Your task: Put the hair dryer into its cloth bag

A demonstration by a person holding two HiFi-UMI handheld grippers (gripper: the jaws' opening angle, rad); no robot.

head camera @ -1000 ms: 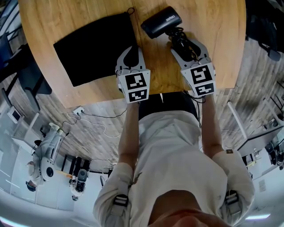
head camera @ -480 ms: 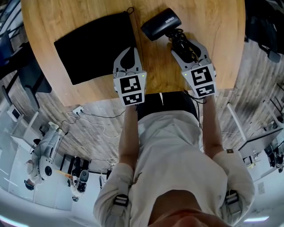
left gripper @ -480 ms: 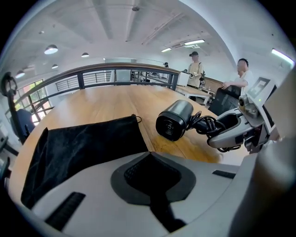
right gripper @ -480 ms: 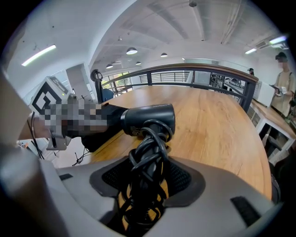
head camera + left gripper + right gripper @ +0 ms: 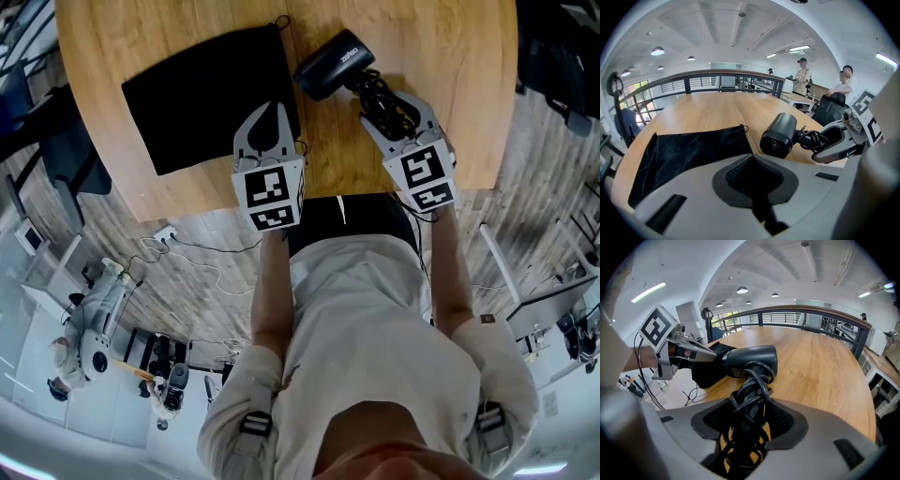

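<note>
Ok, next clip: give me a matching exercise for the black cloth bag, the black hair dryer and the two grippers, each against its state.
Things:
1. black cloth bag
2. black hair dryer
3. left gripper
4. right gripper

States:
A. closed on a cord-wrapped handle
B. jaws together, nothing between them
C. flat on the light wooden table
D. gripped by its handle, outside the bag

Pairs: 1-C, 2-D, 3-B, 4-A.

Wood tbl (image 5: 450,56): black cloth bag (image 5: 211,94) flat on it; hair dryer (image 5: 328,66) maybe touching.
</note>
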